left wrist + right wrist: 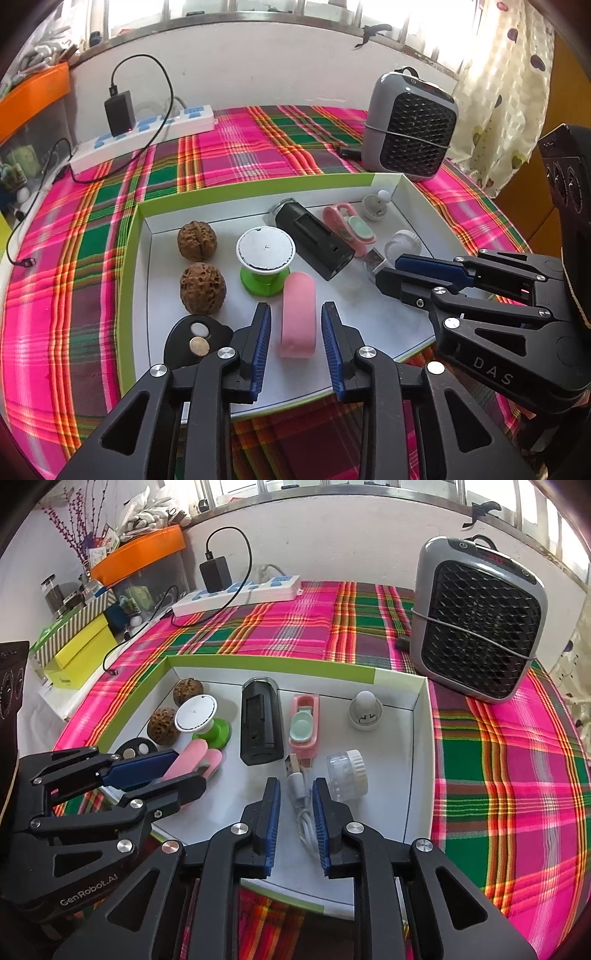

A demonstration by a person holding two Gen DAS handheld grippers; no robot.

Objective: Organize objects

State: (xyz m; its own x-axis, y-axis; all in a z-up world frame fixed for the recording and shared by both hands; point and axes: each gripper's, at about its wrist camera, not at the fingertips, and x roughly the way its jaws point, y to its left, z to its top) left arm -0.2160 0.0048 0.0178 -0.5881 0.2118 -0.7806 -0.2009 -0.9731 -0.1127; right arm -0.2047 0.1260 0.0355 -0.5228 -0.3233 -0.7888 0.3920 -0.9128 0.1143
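- Objects for sorting lie in a shallow white tray [410,195] with a green rim, on a plaid tablecloth [240,147].
- Grey fan heater [480,624] stands behind the tray's far corner (just beside it).
- Left gripper [295,343] is spread, pads either side of a pink case [298,314] and clear of it.
- Right gripper [297,819] straddles a white cable [301,801]; pads slightly parted, not squeezing it.
- Two walnuts [199,266] sit near the tray's left wall.
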